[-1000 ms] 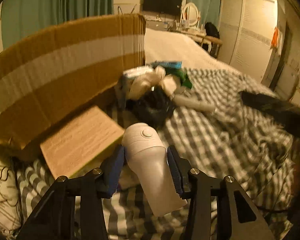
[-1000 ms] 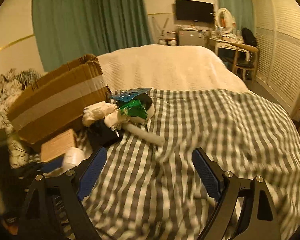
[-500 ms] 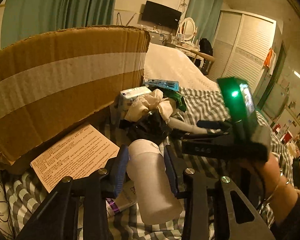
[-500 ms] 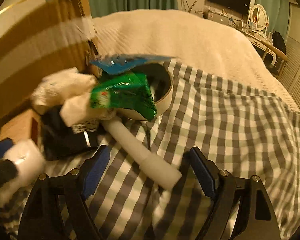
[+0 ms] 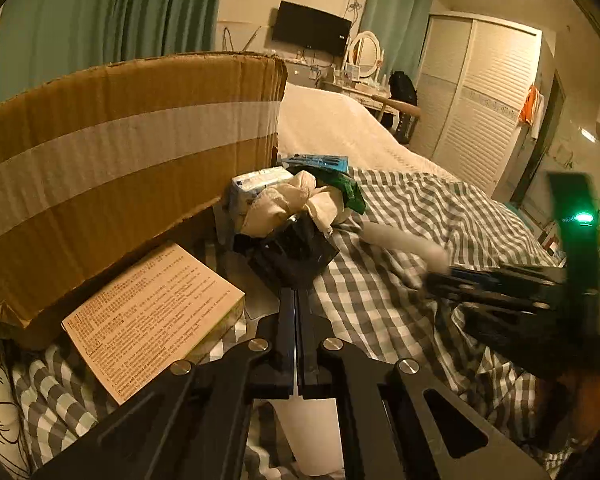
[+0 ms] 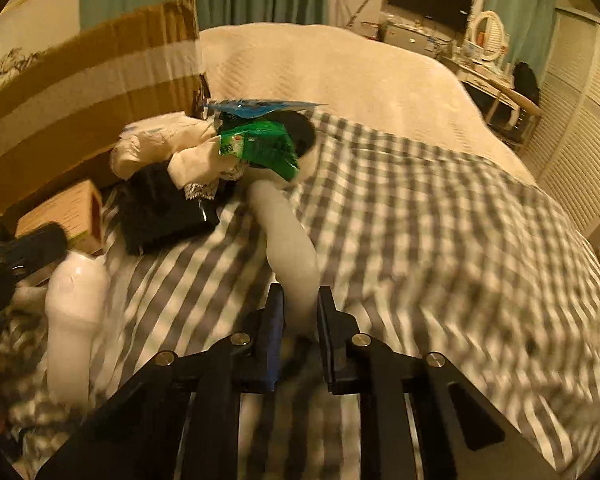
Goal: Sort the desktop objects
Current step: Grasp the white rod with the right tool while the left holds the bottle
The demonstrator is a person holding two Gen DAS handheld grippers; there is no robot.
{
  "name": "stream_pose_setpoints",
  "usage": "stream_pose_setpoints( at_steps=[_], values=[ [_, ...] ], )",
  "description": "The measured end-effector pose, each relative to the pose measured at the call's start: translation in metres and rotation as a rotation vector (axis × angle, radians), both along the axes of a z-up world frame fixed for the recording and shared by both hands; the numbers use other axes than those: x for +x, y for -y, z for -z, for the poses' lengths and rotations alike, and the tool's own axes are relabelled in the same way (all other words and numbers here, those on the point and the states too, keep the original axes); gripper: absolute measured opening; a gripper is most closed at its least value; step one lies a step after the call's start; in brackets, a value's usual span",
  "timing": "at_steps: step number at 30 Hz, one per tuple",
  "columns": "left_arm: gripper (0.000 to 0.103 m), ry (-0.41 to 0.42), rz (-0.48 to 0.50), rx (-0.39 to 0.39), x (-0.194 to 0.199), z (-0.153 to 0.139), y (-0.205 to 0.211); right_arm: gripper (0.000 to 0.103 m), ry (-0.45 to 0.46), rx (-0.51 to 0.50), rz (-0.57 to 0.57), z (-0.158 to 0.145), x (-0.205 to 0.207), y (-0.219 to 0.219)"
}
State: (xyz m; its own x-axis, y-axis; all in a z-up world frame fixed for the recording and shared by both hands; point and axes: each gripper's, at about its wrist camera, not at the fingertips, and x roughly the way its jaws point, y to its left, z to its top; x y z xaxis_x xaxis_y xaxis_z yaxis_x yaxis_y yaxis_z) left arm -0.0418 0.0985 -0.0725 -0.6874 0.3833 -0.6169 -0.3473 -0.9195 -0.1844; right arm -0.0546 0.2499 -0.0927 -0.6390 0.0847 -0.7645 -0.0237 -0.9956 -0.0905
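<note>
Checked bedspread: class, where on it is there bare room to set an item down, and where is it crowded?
Free: the checked bedspread right of the white tube, up to the cream blanket. Crowded: beside the cardboard box, where the green packet, black box and white bottle lie.

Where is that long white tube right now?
In the right wrist view the long white tube lies on the checked blanket, running from the green packet down into the right gripper, which is shut on it.

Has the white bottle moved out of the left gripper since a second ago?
Yes. The white bottle has slipped back below the shut left gripper, lying nearer the camera than the printed box.
</note>
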Motion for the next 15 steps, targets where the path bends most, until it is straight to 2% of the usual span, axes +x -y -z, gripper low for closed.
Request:
stream_pose_setpoints(
  at_steps=[4, 6, 8, 10, 15],
  values=[
    [0.004, 0.025, 0.008, 0.02, 0.007, -0.003, 0.005, 0.015, -0.016, -0.023, 0.057, -0.016, 0.033, 0.002],
    [0.014, 0.05, -0.017, 0.016, 0.015, -0.002, 0.01, 0.015, -0.021, -0.015, 0.075, -0.021, 0.046, 0.006],
    [0.038, 0.077, -0.008, 0.026, 0.022, 0.0, 0.013, 0.015, -0.027, -0.029, 0.092, -0.027, 0.054, 0.01],
    [0.054, 0.091, 0.008, 0.034, 0.029, 0.001, 0.012, 0.015, -0.039, -0.05, 0.115, -0.033, 0.064, 0.009],
    [0.055, 0.134, 0.05, -0.003, 0.024, 0.014, -0.004, 0.013, -0.055, -0.082, 0.152, -0.034, 0.08, -0.001]
  ],
)
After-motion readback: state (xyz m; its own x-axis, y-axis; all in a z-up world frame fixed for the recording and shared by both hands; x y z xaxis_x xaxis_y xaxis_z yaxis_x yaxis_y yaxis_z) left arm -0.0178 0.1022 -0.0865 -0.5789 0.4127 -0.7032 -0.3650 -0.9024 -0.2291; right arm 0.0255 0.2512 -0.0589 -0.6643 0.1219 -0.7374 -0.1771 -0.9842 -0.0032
